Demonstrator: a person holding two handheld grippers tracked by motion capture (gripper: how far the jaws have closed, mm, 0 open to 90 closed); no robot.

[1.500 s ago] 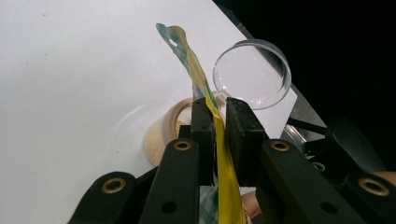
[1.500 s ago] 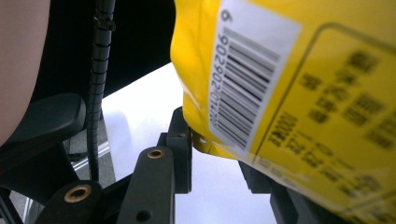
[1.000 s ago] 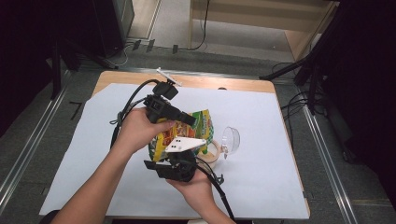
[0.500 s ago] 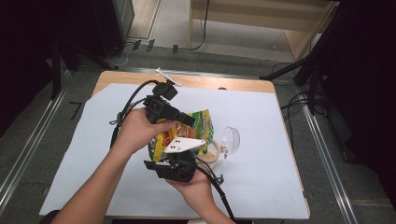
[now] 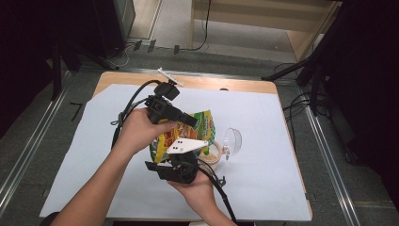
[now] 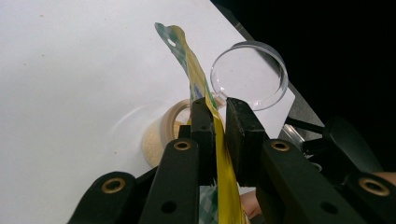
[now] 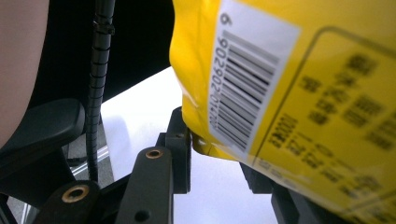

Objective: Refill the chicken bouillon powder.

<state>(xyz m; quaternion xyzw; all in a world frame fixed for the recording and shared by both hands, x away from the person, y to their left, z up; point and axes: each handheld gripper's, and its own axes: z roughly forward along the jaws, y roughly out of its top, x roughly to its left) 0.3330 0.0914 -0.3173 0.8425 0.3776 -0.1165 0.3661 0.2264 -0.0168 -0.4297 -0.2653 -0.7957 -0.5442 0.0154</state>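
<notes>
One yellow snack bag hangs above the middle of the white-covered tabletop, its long axis tilted, with the green top end pointing away and down toward one tan round container. The left claw pinches the bag's thin edge; the right claw grips its barcode end. One clear round lid stands just beside the container.

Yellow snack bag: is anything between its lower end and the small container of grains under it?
Nothing visible. The yellow snack bag, shut in both claws, hangs above the small container; the clear round lid lies beside it, off to one side.
</notes>
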